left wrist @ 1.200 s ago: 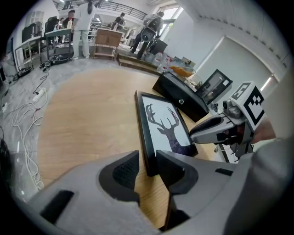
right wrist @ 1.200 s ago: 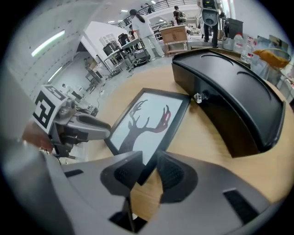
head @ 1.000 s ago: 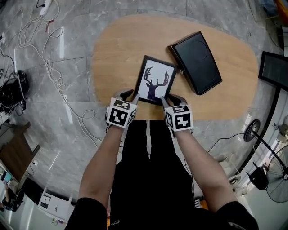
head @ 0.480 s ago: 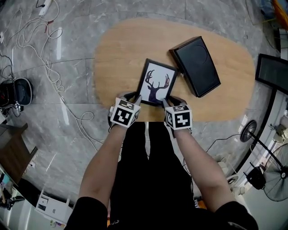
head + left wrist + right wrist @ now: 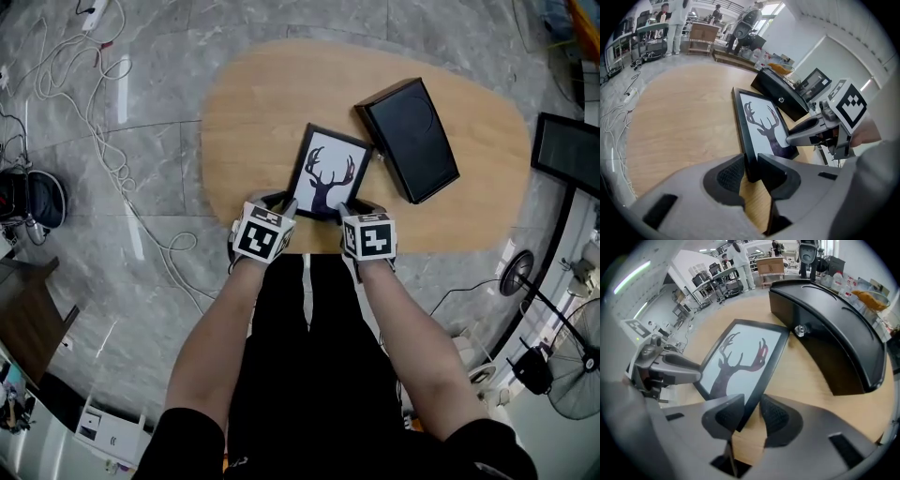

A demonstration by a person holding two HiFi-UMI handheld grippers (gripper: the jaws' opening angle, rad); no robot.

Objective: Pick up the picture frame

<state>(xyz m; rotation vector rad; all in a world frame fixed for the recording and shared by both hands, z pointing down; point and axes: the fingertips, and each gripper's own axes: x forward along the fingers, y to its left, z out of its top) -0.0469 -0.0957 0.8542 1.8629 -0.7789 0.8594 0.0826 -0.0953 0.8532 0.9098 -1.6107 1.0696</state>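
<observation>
A black picture frame (image 5: pixel 328 173) with a deer silhouette lies on the oval wooden table (image 5: pixel 253 112). My left gripper (image 5: pixel 281 202) is shut on its near left corner; in the left gripper view both pads clamp the frame's (image 5: pixel 761 126) edge at the left gripper (image 5: pixel 751 173). My right gripper (image 5: pixel 354 208) is at the near right corner. Its jaws are opening: the frame's (image 5: pixel 740 357) corner sits between them at the right gripper (image 5: pixel 749 413), against the left pad, with a gap of bare wood before the right pad.
A black hard case (image 5: pixel 410 139) lies just right of the frame, close to its far right corner. White cables (image 5: pixel 103 141) trail over the marble floor at the left. A dark screen (image 5: pixel 567 141) and a fan (image 5: pixel 572 375) stand at the right.
Both grippers stay at the frame's near corners. The right gripper's marker cube has turned slightly and edged toward the frame. The frame itself has not visibly moved.
</observation>
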